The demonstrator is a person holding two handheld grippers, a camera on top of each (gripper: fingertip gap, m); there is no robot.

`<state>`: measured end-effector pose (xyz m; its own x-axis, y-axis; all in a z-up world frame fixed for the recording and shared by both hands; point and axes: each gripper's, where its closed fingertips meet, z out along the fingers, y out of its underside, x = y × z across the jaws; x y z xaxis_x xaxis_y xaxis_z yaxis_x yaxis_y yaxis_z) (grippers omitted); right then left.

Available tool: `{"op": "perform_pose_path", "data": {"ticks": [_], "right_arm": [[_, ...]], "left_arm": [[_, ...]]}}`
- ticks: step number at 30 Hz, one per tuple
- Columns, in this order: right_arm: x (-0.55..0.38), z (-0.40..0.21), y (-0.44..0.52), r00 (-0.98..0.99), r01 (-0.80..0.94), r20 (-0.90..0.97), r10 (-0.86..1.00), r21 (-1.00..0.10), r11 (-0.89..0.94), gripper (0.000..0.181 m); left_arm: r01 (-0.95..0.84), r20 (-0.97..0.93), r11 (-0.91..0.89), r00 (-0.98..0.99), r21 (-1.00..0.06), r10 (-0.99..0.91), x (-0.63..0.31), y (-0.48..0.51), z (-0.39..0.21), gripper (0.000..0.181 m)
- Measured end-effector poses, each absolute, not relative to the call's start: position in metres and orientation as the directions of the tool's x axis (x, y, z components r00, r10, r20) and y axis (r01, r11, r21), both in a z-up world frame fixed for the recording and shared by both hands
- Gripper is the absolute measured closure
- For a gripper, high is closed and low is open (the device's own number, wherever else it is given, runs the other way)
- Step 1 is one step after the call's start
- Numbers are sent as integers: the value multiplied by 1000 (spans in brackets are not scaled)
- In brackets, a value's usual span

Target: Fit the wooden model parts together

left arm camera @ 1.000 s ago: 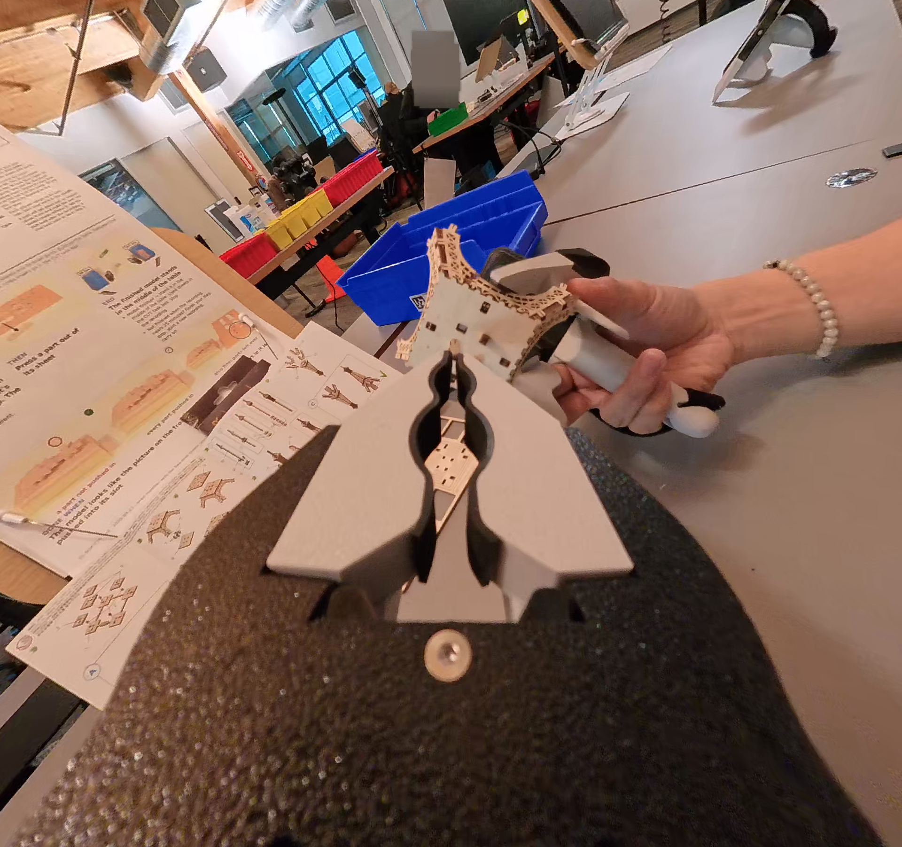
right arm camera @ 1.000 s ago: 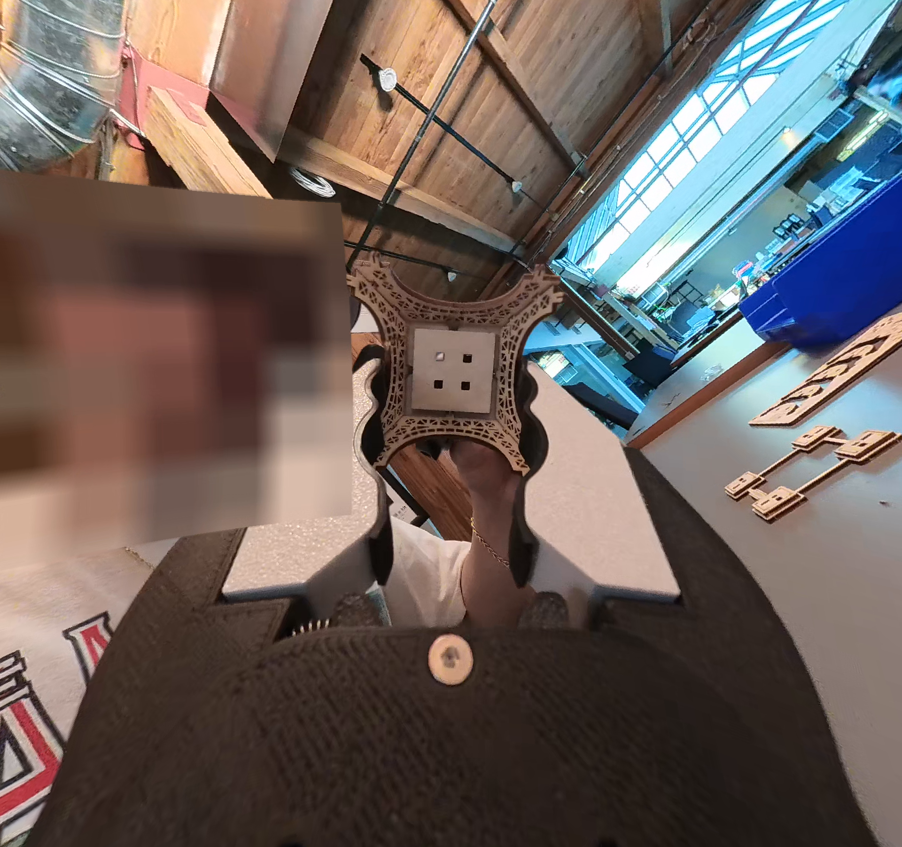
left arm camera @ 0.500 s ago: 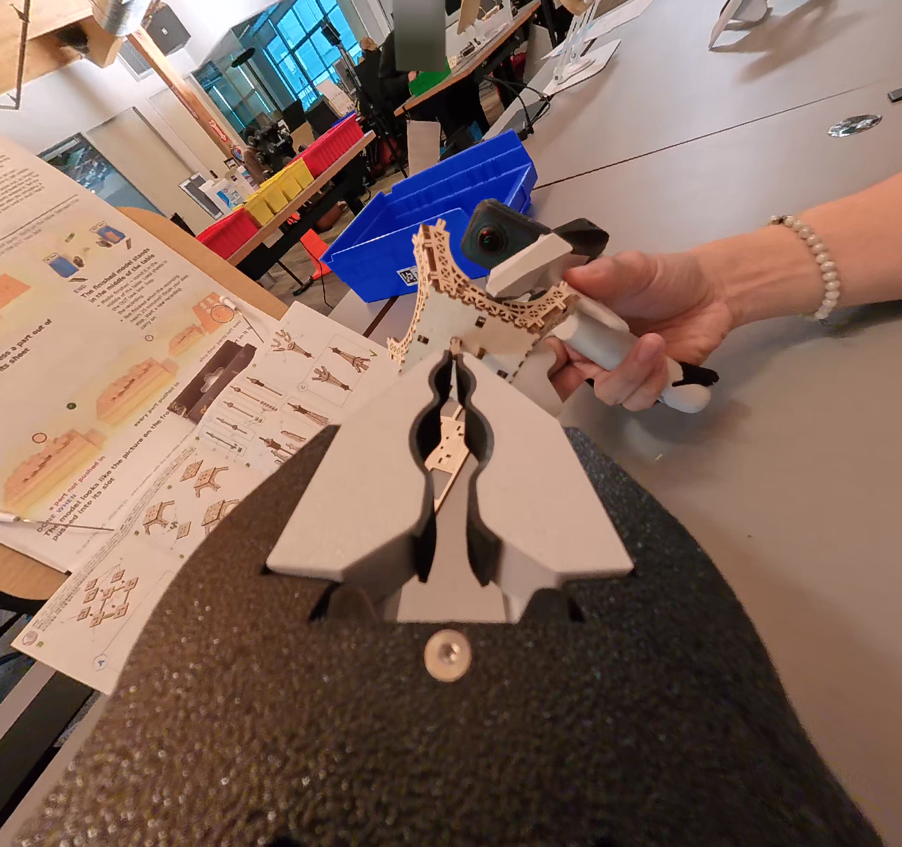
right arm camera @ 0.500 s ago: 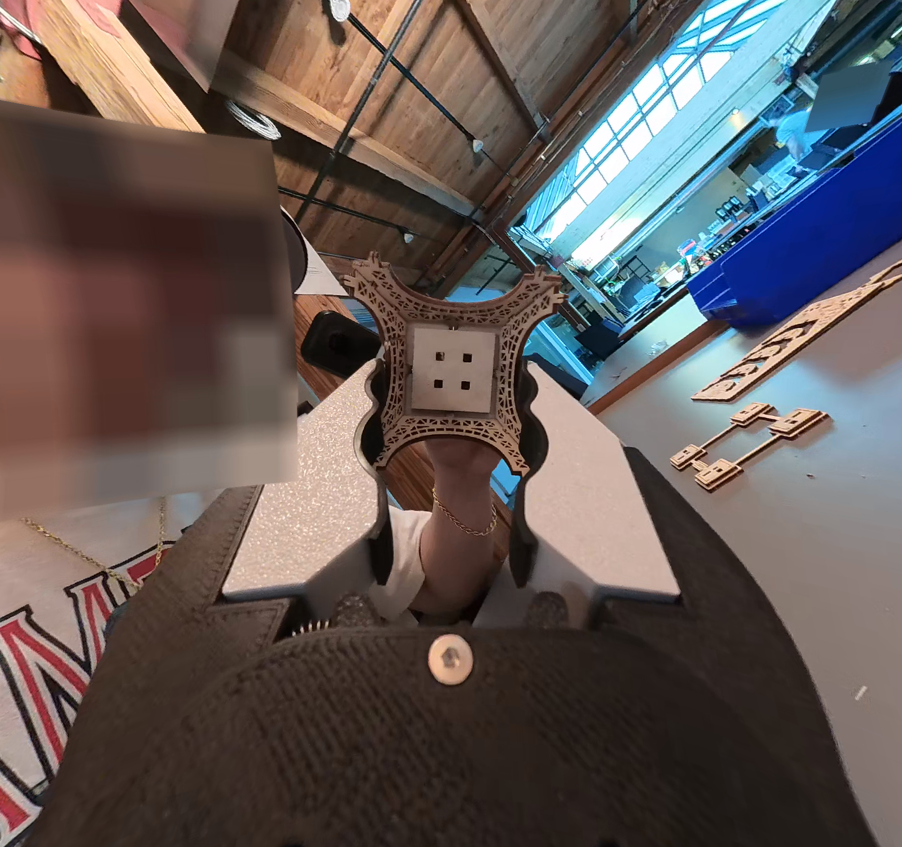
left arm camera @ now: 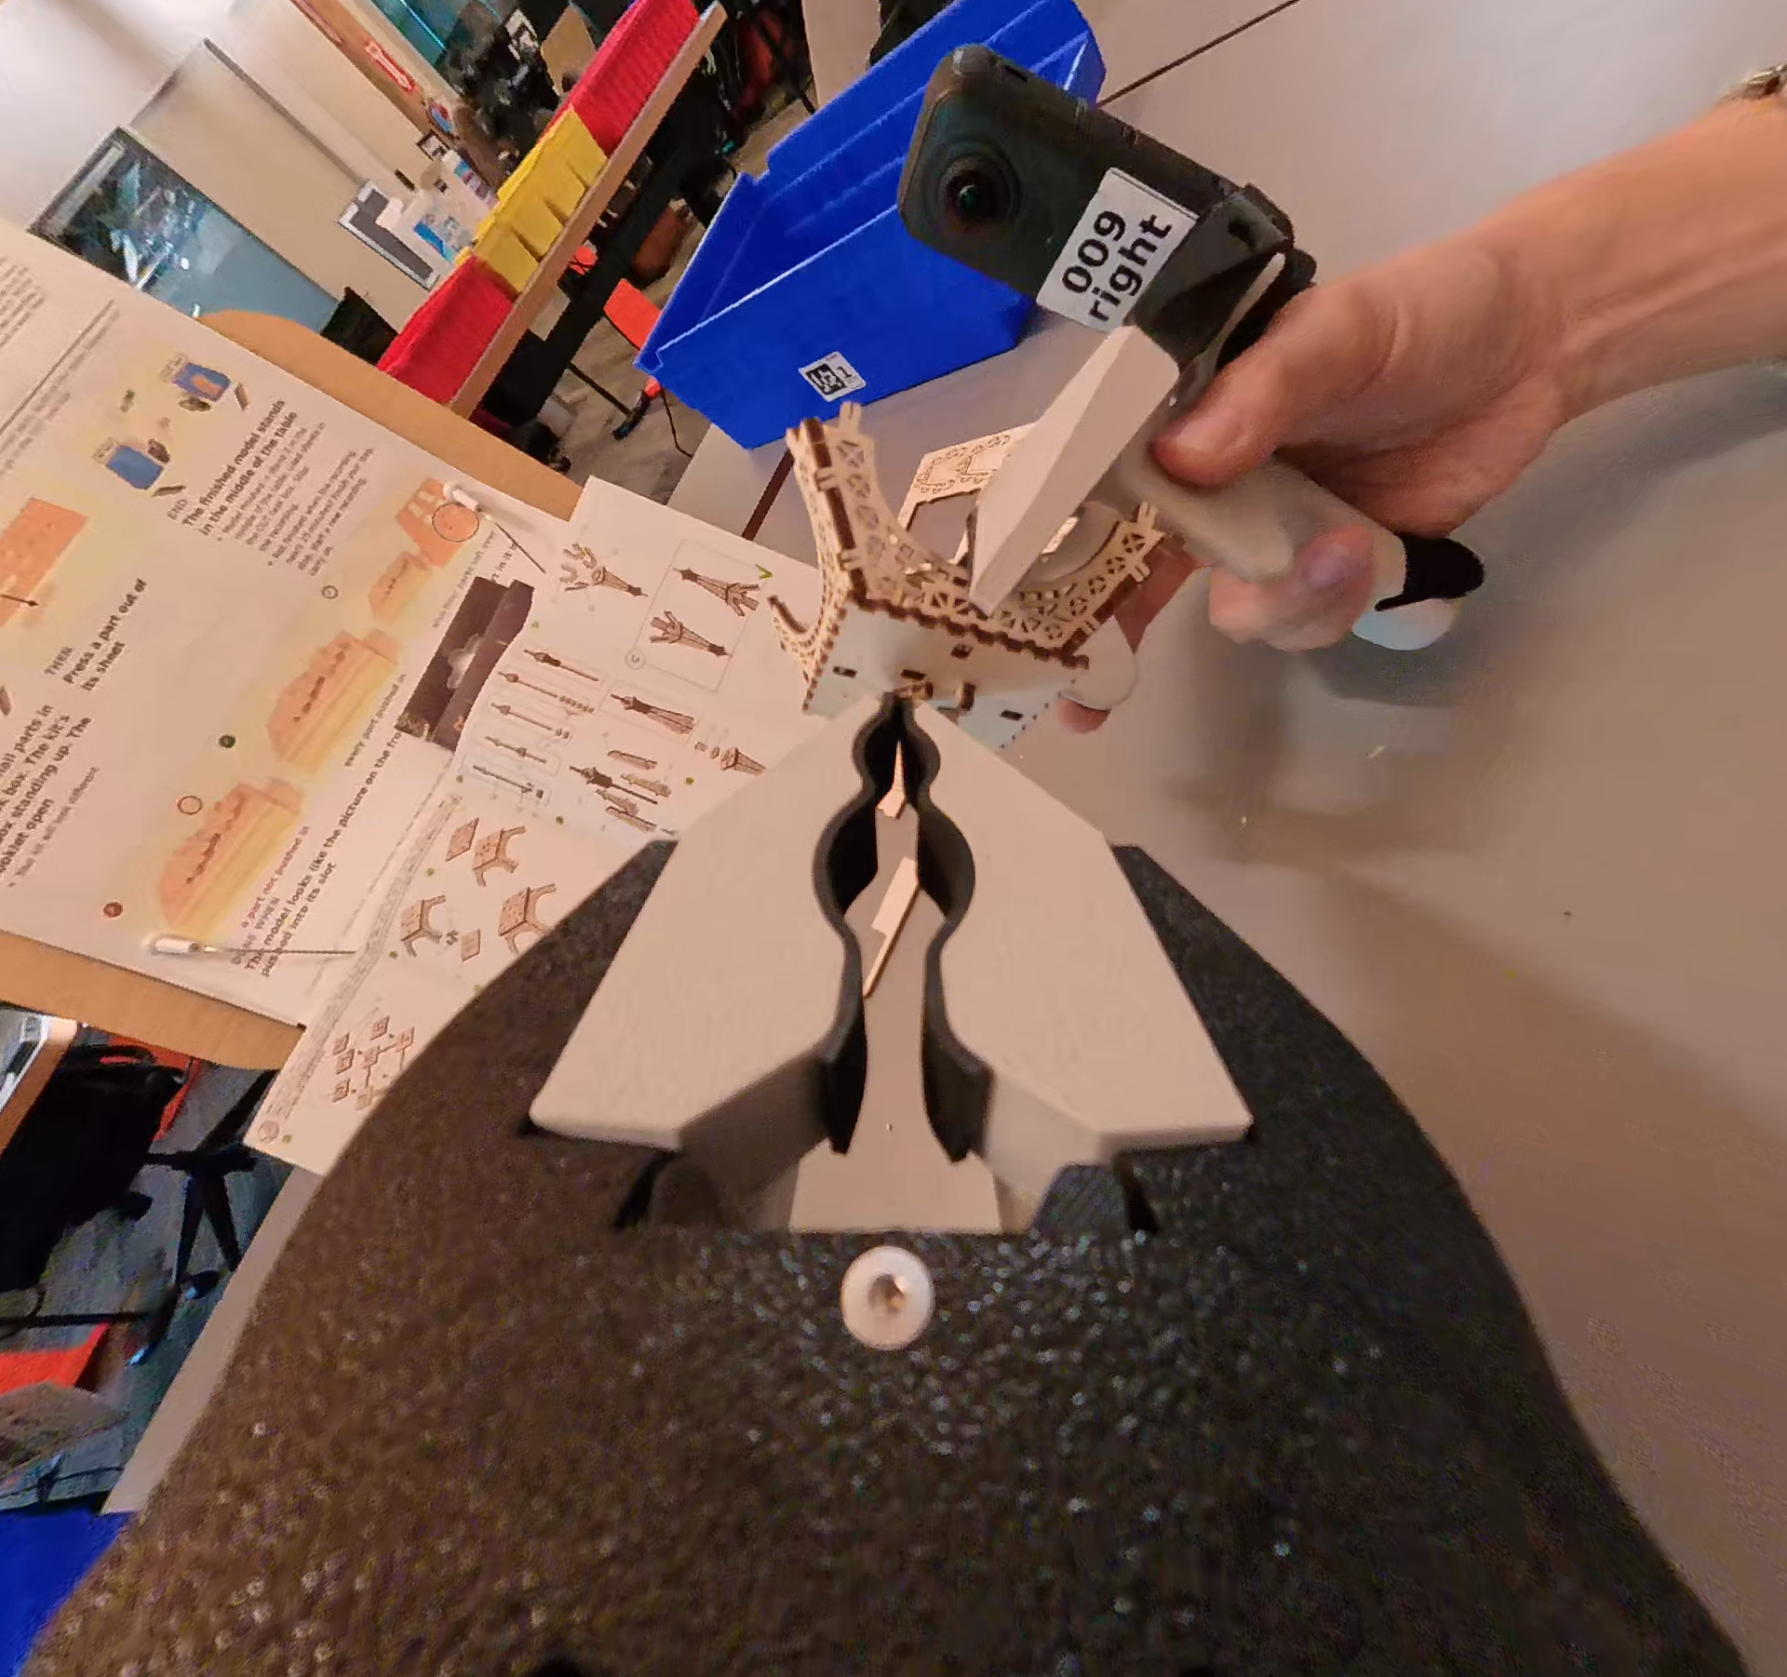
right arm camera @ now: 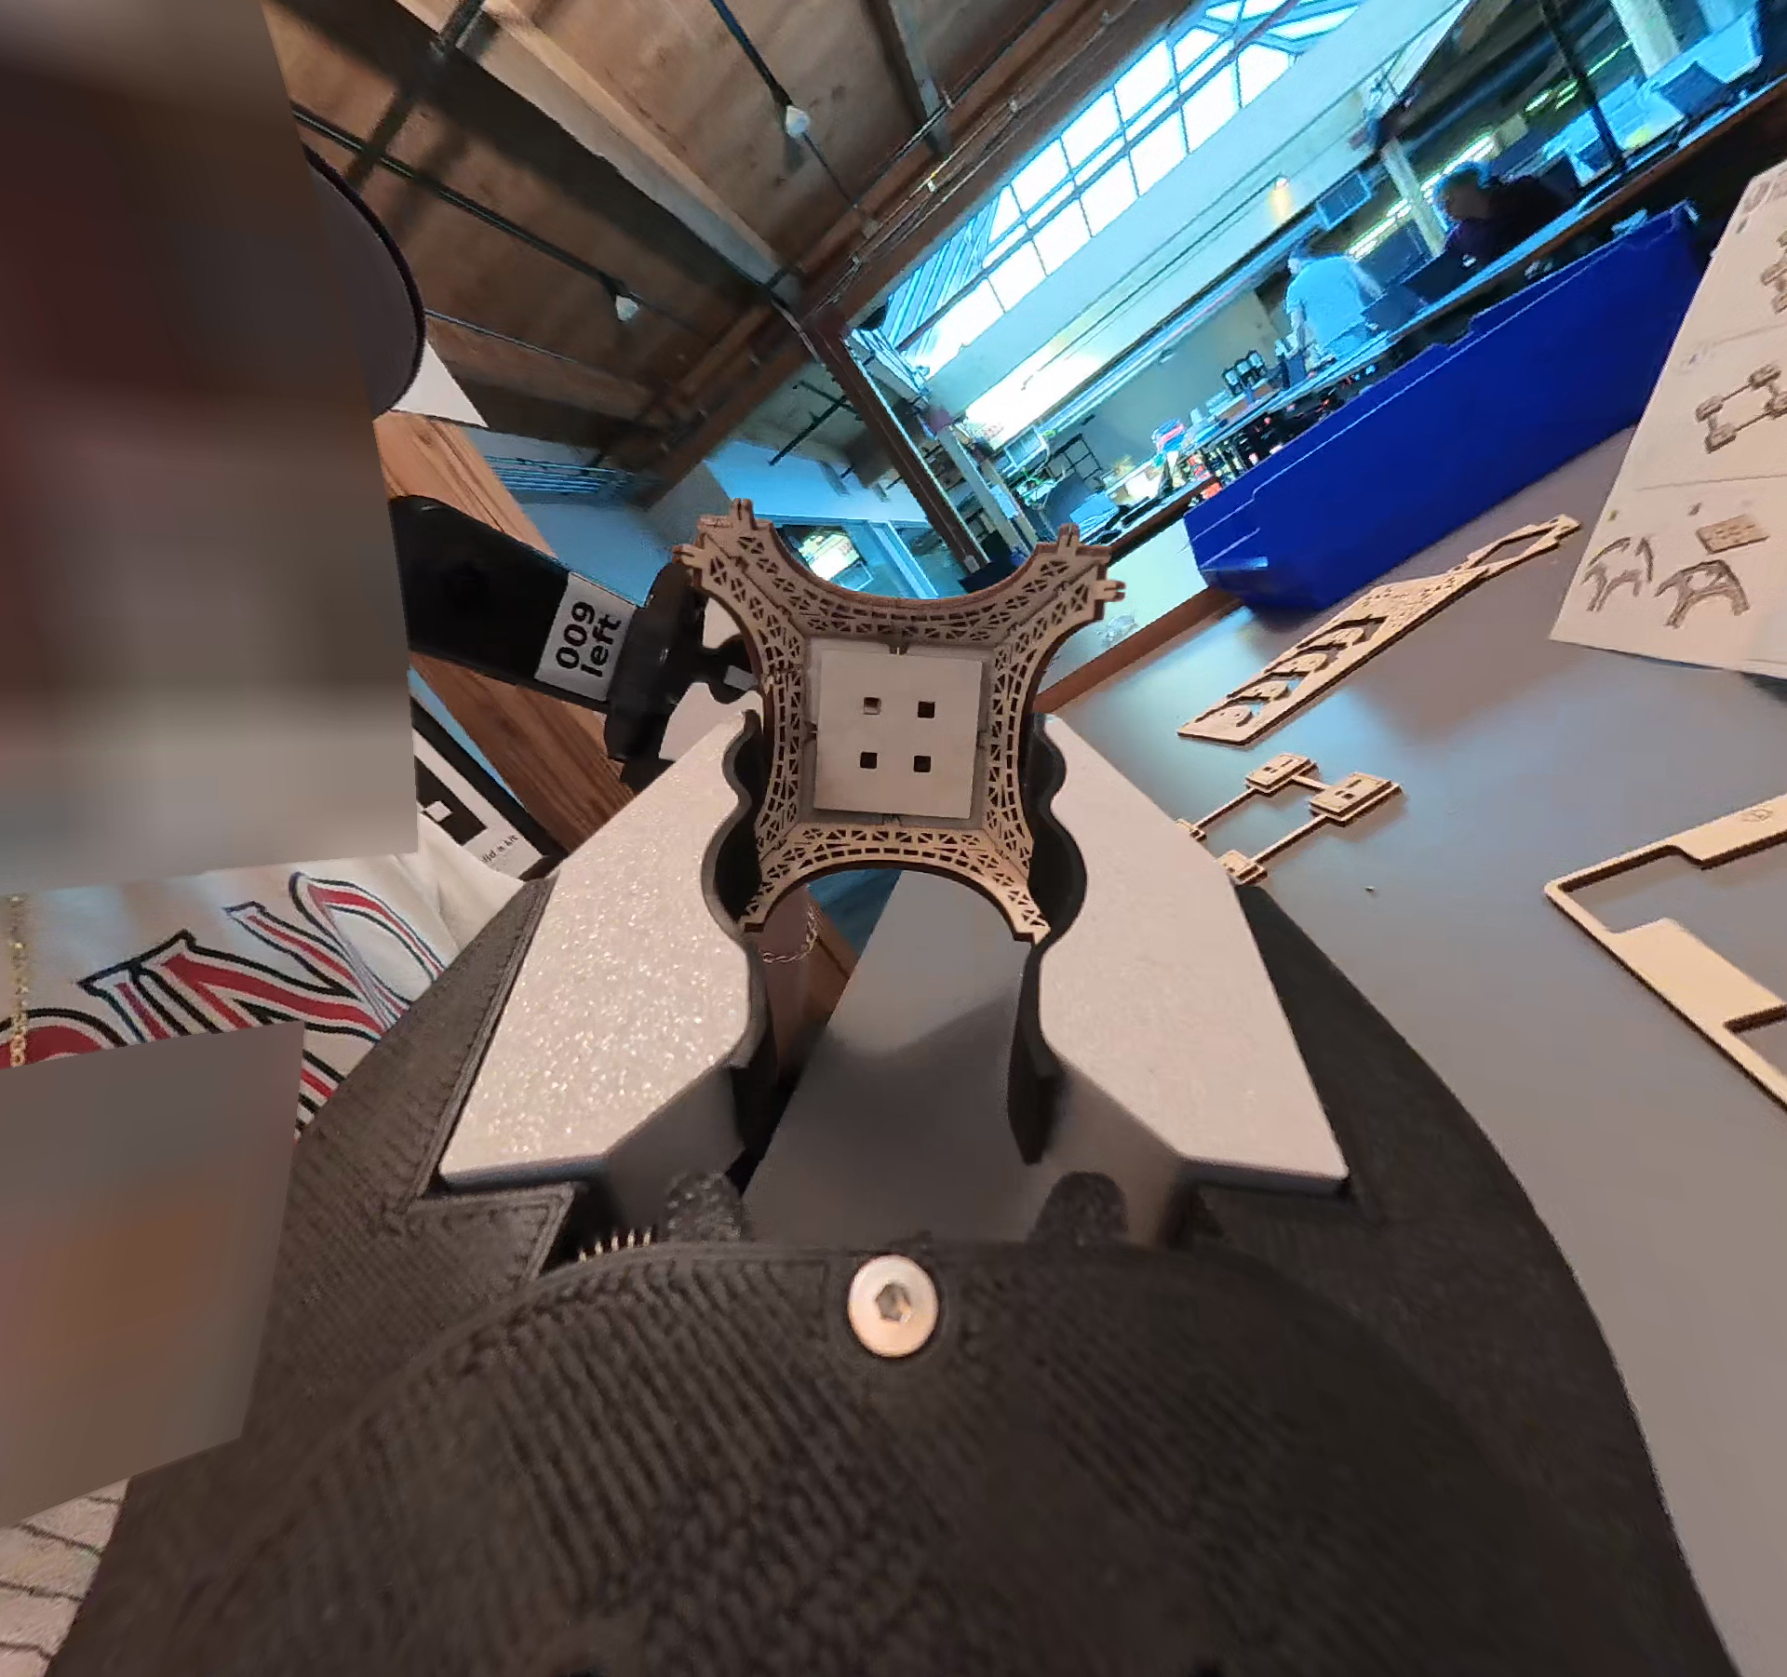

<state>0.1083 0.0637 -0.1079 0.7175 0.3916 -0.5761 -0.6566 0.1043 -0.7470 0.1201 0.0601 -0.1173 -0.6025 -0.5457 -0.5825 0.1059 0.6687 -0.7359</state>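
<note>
between my two tools, just above the desk (left arm camera: 1450, 954), the lattice tower base (right arm camera: 894, 731) sits pinched in the right tool (right arm camera: 890, 818). my left tool (left arm camera: 894, 712), pressed onto a thin wooden strip (left arm camera: 894, 920), touches its underside. i'd steady the base and push straight.

Left wrist view: camera behind the left gripper (left arm camera: 894, 712), facing along its fingers across the grey table (left arm camera: 1450, 954); the right gripper (left arm camera: 1054, 509) appears close, upper right of centre. Right wrist view: camera behind the right gripper (right arm camera: 894, 760), tilted up toward the ceiling. Both views share the wooden tower base (left arm camera: 928, 606) (right arm camera: 894, 722), very near, and the blue bin (left arm camera: 851, 277) (right arm camera: 1431, 461).
</note>
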Motion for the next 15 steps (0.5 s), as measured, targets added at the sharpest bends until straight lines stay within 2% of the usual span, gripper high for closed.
{"op": "perform_pose_path", "data": {"ticks": [11, 15], "right_arm": [[118, -107, 58, 741, -643, -570, 355, -755, 129, 129], [123, -114, 56, 787, -586, -533, 310, -803, 108, 129]], "left_arm": [[36, -458, 585, -662, -810, -593, 122, 68, -123, 181], [-12, -372, 543, -716, -839, -590, 120, 66, -130, 181]]}}
